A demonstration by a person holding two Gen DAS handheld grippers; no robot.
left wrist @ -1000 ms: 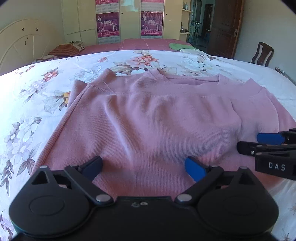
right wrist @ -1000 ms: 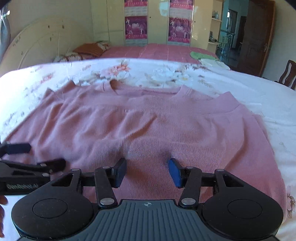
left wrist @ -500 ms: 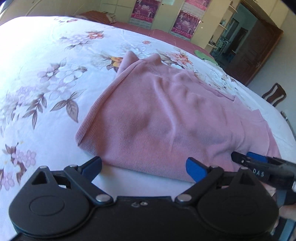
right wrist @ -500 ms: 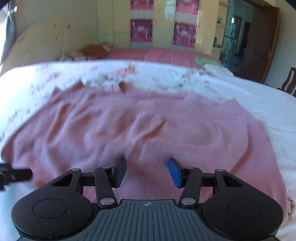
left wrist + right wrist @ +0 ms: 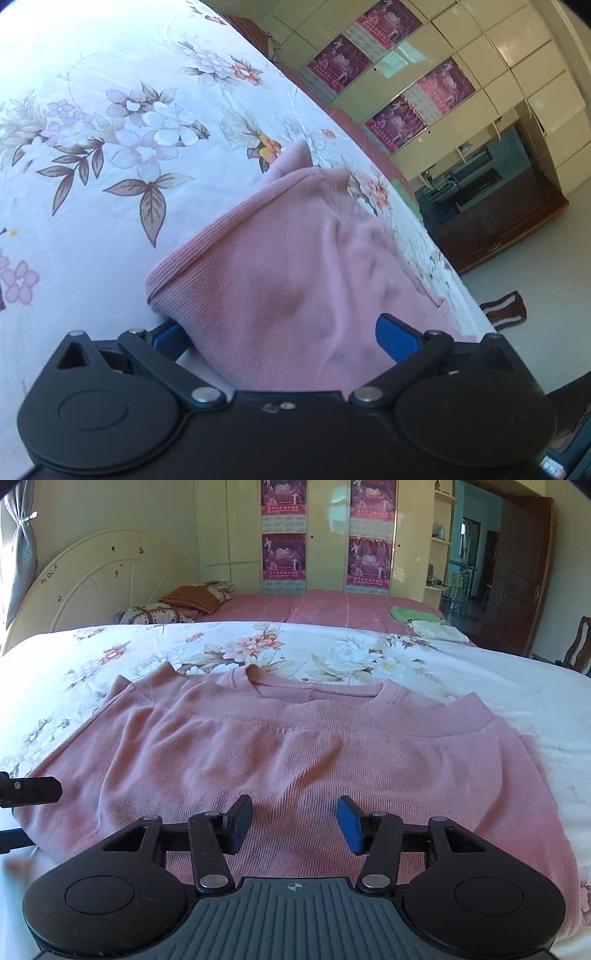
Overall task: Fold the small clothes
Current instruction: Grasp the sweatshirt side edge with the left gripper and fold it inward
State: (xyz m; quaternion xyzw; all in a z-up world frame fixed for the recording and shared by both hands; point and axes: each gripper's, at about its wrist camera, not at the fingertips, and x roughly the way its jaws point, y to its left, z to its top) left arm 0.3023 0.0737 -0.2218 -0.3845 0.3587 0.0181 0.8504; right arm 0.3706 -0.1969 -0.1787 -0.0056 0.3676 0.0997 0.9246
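Since a second ago our left gripper (image 5: 280,338) has swung to the sweater's (image 5: 295,760) left corner and rolled, so its view is now tilted; before, it faced the sweater square-on. Its fingers are spread wide, and the corner's ribbed edge lies between them, over the left pad (image 5: 168,338); we cannot tell whether that pad touches the cloth. Our right gripper (image 5: 293,823) has kept its place near the middle of the near edge, fingers spread apart above the knit, pinching nothing. We see the pink sweater lying flat on the bedspread (image 5: 332,653), collar away from us, sleeves folded in. From the right wrist view, the left gripper's dark tip (image 5: 29,792) shows at the sweater's left edge.
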